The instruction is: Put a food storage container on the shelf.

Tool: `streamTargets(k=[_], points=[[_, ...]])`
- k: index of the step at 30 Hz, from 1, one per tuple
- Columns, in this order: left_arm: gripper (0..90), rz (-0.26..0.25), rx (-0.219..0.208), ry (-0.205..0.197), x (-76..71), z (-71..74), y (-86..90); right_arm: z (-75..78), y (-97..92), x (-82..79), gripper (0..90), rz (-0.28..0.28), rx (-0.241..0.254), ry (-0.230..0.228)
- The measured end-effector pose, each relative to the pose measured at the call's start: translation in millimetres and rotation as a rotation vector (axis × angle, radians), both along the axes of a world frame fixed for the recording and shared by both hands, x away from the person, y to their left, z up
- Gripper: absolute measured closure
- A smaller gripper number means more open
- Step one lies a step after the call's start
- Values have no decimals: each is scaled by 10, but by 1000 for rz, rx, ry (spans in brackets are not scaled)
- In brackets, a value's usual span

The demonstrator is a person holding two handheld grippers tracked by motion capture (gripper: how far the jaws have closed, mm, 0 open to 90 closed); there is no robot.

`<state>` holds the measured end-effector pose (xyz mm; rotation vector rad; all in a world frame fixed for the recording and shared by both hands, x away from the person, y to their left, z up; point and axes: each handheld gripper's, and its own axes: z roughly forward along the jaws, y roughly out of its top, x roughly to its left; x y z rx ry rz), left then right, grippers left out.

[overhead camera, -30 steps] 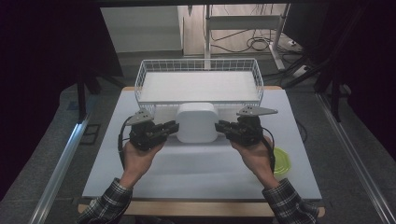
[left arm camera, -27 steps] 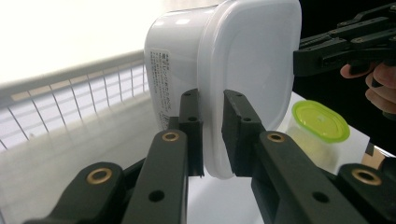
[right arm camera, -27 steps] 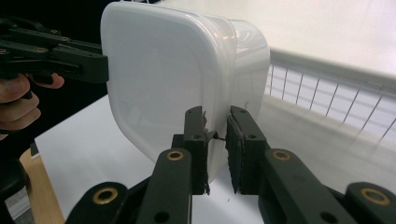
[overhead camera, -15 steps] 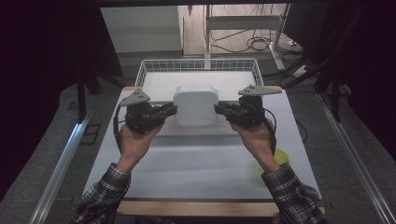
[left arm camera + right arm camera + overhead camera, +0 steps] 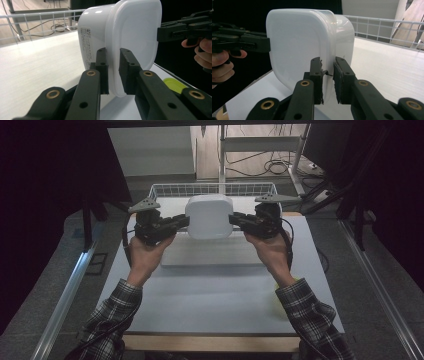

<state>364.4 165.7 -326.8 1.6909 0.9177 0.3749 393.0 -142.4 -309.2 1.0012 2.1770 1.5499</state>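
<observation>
1 white plastic tub (image 5: 209, 216), smooth, squarish with rounded corners, hangs in the air above the pale counter (image 5: 210, 290), just before a white wire basket (image 5: 165, 190). 2 black tongs pinch its rim: left tongs (image 5: 183, 221) and right tongs (image 5: 234, 219), on opposite sides. Printed label on its side.

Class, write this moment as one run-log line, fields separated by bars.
left claw: shut on container rim | right claw: shut on container rim | white container: held above table, near wire basket
</observation>
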Motion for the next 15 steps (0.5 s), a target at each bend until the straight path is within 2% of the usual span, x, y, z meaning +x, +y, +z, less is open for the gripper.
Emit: streamTargets(k=[5, 10, 12, 15], points=[[782, 3, -6, 12, 102, 11, -4, 20, 8, 97, 777, -13, 3, 10], [766, 7, -9, 7, 164, 8, -6, 23, 12, 160, 773, -19, 10, 17], [729, 10, -12, 3, 220, 14, -11, 26, 27, 210, 765, -20, 14, 29], [663, 12, -4, -6, 267, 23, -29, 34, 59, 249, 713, -24, 7, 18]])
